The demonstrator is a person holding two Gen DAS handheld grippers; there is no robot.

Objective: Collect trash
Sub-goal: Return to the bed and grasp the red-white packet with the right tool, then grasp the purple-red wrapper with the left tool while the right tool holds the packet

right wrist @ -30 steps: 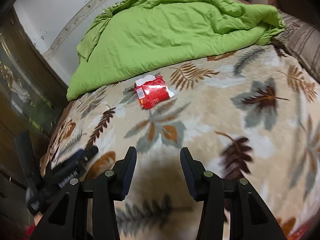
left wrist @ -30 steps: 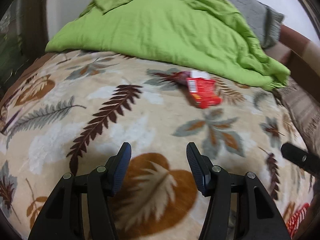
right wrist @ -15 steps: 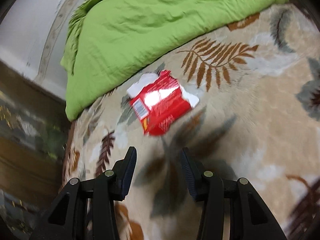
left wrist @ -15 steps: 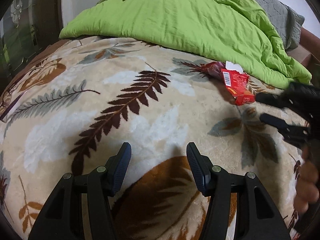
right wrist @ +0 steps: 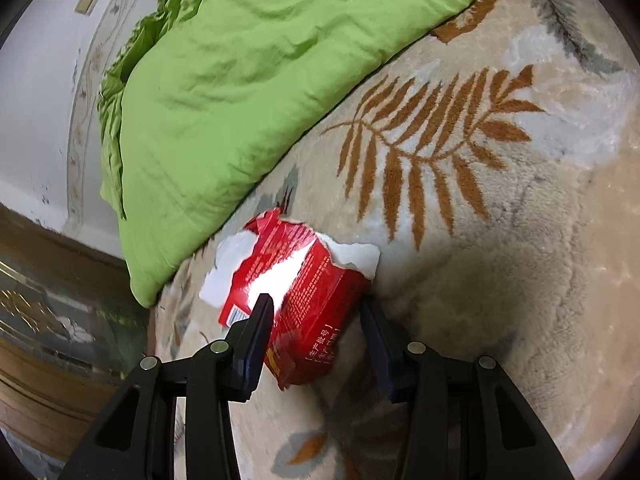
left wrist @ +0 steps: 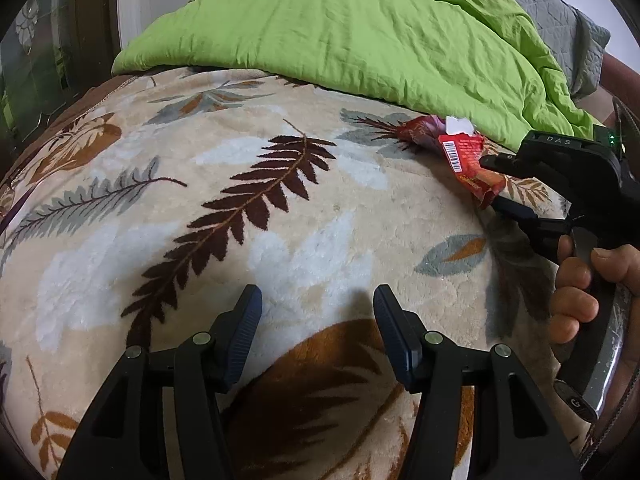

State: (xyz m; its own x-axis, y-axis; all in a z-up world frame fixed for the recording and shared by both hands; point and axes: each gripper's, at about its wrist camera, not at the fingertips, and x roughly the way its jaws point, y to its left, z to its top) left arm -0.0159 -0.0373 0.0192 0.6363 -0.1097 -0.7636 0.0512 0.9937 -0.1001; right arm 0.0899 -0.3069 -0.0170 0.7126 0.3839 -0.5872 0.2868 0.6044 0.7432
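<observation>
A bed is being covered by a plush cream blanket (left wrist: pixel 328 216) patterned with brown, rust and grey leaves, and a rumpled lime-green quilt (left wrist: pixel 360 28) is being heaped along its far side. A torn red snack wrapper (right wrist: pixel 304 300) with white ripped edges is being left lying on the blanket, just beside the edge of the quilt. The wrapper's near end is being straddled by the right gripper (right wrist: pixel 316 320), whose jaws are being held wide apart: the left finger (right wrist: pixel 256 332) is seen overlapping the wrapper's barcode side, the other finger just off its opposite edge; whether either is touching cannot be told. White printed characters on the wrapper's red face are being shown only in the right wrist view.

In the left wrist view the wrapper (left wrist: pixel 464 160) is being seen from the side, crumpled, with its barcode facing the camera, and the right gripper (left wrist: pixel 496 184) is being shown reaching in from the right, its handle being gripped by the person's right hand (left wrist: pixel 584 280). The left gripper (left wrist: pixel 318 316) is being held wide open and empty above the blanket, well apart from the wrapper. A grey quilted cover (left wrist: pixel 576 36) behind the green quilt is being shown only there.
</observation>
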